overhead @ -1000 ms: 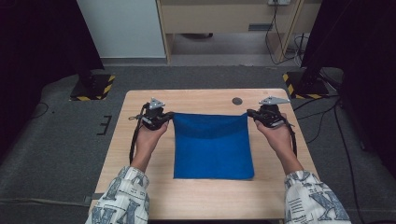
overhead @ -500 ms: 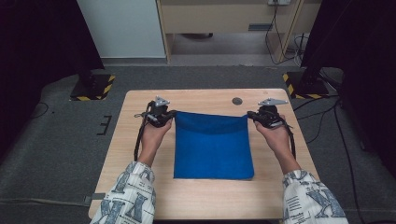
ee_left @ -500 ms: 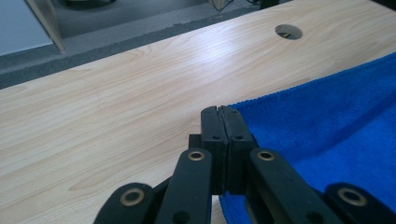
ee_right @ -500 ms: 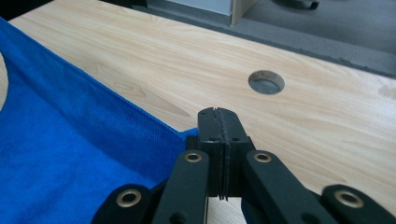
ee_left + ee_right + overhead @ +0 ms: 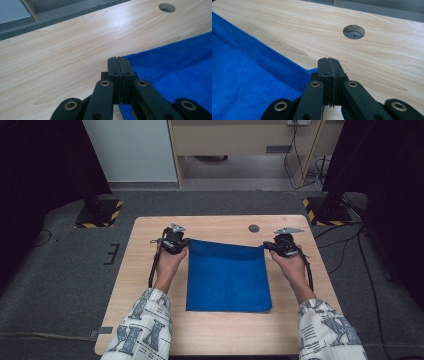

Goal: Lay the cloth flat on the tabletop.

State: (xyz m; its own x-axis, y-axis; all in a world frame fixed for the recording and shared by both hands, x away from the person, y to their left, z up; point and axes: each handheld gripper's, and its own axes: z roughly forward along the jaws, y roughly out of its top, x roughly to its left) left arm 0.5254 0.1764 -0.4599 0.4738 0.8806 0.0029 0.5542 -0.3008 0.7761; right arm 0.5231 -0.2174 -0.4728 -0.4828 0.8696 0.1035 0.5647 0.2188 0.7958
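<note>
Cloth (image 5: 229,277), blue, lies mid-frame on the table (image 5: 150,270). Left gripper (image 5: 184,244) and right gripper (image 5: 266,247) each pinch a far corner, jaws closed.

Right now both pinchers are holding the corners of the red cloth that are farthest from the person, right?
Nearly. The cloth is blue, not red, as the high view shows. The rest holds: the left gripper and the right gripper are each shut on one of its far corners.
</note>
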